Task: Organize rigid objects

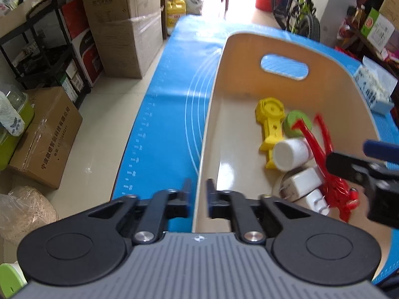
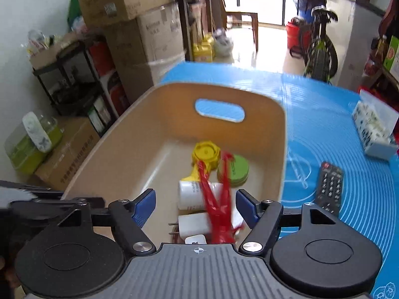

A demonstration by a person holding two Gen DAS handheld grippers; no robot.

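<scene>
A beige bin (image 1: 217,99) (image 2: 283,134) stands on the blue mat. It holds a yellow plastic tool (image 1: 270,124) (image 2: 205,154), a green lid (image 1: 298,122) (image 2: 234,172), a white bottle (image 1: 290,153) (image 2: 190,195), white chargers (image 1: 305,182) (image 2: 194,223) and a red plastic piece (image 1: 321,147) (image 2: 219,206). My left gripper (image 1: 198,189) straddles the bin's near left wall, its jaws close on the rim. My right gripper (image 2: 195,205) is open above the bin; the blurred red piece lies between its spread fingers, apart from them. In the left wrist view the right gripper (image 1: 354,164) shows at the right.
A black remote control (image 2: 329,186) lies on the blue mat (image 2: 336,124) right of the bin. A tissue pack (image 2: 374,132) (image 1: 371,87) sits at the mat's far right. Cardboard boxes, a black shelf and a bicycle stand on the floor around the table.
</scene>
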